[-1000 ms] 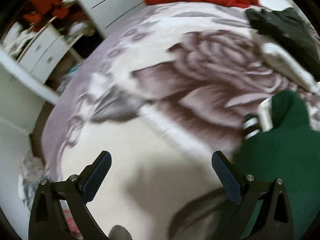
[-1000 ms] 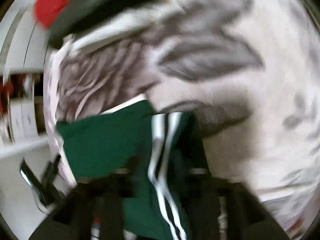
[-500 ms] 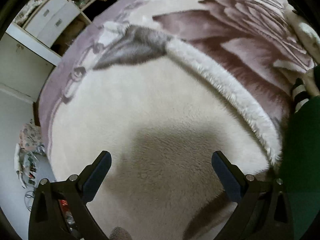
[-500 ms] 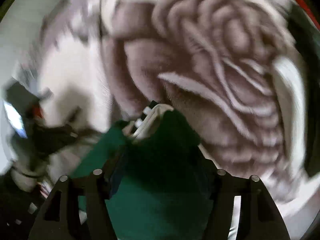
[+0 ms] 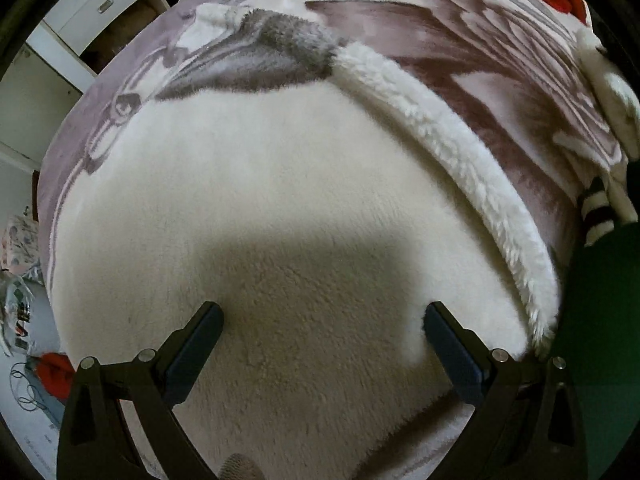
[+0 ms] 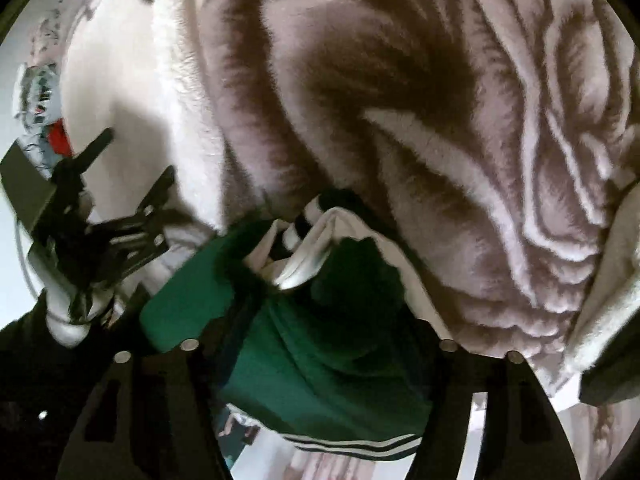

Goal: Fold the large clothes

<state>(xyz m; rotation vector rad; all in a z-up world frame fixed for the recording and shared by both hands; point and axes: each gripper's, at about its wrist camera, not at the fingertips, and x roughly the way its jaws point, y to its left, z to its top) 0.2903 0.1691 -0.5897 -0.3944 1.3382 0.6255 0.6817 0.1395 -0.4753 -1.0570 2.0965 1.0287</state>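
We are finding no readable text, label, brand, number or sign in either view. We are seeing only a flower pattern on the blanket (image 5: 500, 92) and plain stripes on the green garment (image 6: 320, 344), neither carrying any lettering. Some printed paper or packaging (image 6: 38, 92) is lying at the left edge of the right wrist view, with dark marks on it, but it is too small and blurred for us to make out any characters.
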